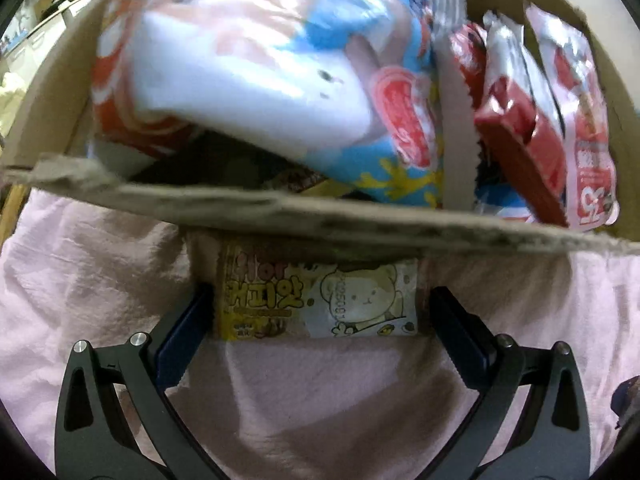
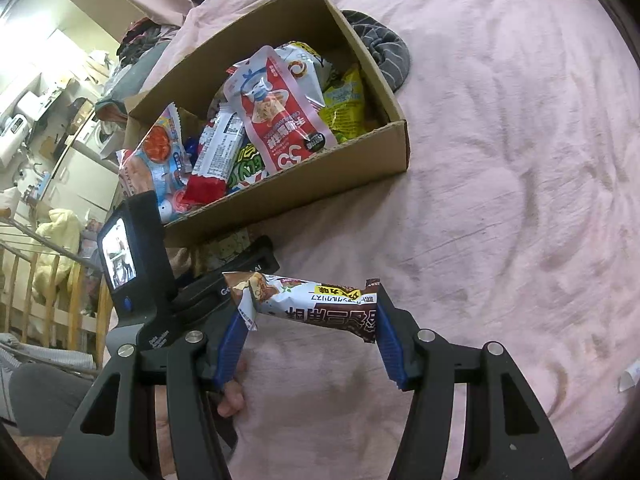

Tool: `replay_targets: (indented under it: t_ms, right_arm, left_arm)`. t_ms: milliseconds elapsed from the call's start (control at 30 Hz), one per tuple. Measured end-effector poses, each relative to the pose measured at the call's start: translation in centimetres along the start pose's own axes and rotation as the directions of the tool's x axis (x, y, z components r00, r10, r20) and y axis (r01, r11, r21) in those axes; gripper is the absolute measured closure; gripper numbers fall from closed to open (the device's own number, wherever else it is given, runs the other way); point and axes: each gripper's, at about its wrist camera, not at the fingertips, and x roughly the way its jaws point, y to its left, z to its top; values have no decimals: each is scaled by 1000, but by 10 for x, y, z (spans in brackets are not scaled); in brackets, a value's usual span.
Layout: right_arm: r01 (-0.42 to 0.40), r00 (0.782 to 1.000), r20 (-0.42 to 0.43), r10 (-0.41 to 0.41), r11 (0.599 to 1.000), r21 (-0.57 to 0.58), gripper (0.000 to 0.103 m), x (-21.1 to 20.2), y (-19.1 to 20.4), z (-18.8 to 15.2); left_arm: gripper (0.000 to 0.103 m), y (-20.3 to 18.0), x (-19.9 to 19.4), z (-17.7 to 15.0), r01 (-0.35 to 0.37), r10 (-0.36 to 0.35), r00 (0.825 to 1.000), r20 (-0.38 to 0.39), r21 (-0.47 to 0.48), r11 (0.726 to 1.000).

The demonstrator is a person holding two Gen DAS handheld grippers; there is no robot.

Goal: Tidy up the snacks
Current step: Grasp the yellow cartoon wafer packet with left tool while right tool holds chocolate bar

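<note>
A yellow and white snack packet with a cartoon bear lies on the pink sheet, tight against the near wall of the cardboard box. My left gripper stands wide open around it, one blue pad at each end, tilted steeply down. The box holds several snacks: a blue and white bag, a red and white pouch, a yellow-green bag. In the right wrist view my right gripper is shut on a brown and white chocolate bar, held by its ends above the sheet.
The pink sheet spreads wide to the right of the box. A grey striped cloth lies behind the box. A wooden railing and room clutter stand at the left. A person's fingers show under the right gripper.
</note>
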Motion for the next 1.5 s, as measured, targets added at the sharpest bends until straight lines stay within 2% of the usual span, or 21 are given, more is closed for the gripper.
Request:
replay_targets:
  t_ms: [100,167,267,300,367,500,667,767,833,867,900,933,1067,1133,1167,1200,1267,1333,1400,1467,1500]
  right_arm:
    - [-1,1000,4,1,1000,-4,43,-1,2,1]
    - [-5,1000,8,5,1000,-6,43,-2,4,1]
    - [-10,1000,19,10,1000,-18,43,-5,7,3]
    - [-12,1000,23,12,1000,-20,43,-6,8,3]
    - [-17,999,30,17,1000,-20,43,-9,9,2]
    - [-25,999,43,26,999,-26,43,-14,12,2]
    - [-41,998,56,43,999,-29,43,-20,15,1]
    - [-53,997,60,55,998,-26,43,-21,16,2]
    - [-60,997,56,61,998,-19,43,-20,17,3]
    - [-64,996,55,65,998,-15,43,-19,17,4]
    - [-68,996,53,68,998,-11,43,-19,17,5]
    - [-71,996,52,71,997,-9,43,-18,18,6]
    - [-84,995,53,84,996,-10,43,-16,24,8]
    - [-89,995,53,89,996,-8,43,-15,26,9]
    - [-92,994,52,93,996,-6,43,-14,27,9]
    - [-94,994,51,94,996,-5,43,-14,27,9]
    - [-89,995,49,89,996,-9,43,-12,29,10]
    - [-85,995,43,85,996,-8,43,-10,27,10]
    - [-83,996,40,83,997,2,43,-9,24,10]
    - [-82,996,40,81,997,13,43,-9,22,11]
    - [-83,996,39,82,996,17,43,-9,21,11]
  left_arm:
    - [27,6,-9,-1,4,-4,1000,28,11,1000]
    - [30,6,-14,-2,17,-18,999,29,21,1000]
    - [58,12,-21,-1,9,-9,1000,29,25,1000]
    - [74,15,-24,-1,6,-7,1000,24,26,1000]
    - [87,16,-35,0,8,-9,1000,19,26,1000]
    - [97,22,-46,-1,31,-31,1000,4,13,999]
    - [97,39,-57,-13,24,-24,1000,-2,24,999]
    - [95,58,-79,-18,41,-41,999,10,-34,999]
    - [77,77,-87,-14,46,-47,999,-12,-99,994]
    - [42,81,-88,-8,34,-38,999,-23,-131,991]
    - [15,96,-92,-3,16,-22,999,-32,-173,985]
    - [10,101,-94,4,4,-12,999,-38,-196,981]
    - [12,141,-82,14,-48,10,988,-154,-245,968]
    - [12,160,-81,21,-28,-21,990,-138,-346,938]
    - [17,166,-78,24,-44,-15,989,-147,-392,919]
    - [30,169,-76,24,-41,-28,988,-152,-432,901]
    - [39,173,-62,19,-42,-64,980,-187,-513,857]
    - [42,172,-50,16,-55,-86,972,-217,-570,820]
    - [42,173,-43,14,-74,-74,975,-211,-615,785]
    - [42,173,-37,14,-91,-59,975,-215,-627,773]
    - [45,169,-37,14,-112,-36,974,-224,-611,784]
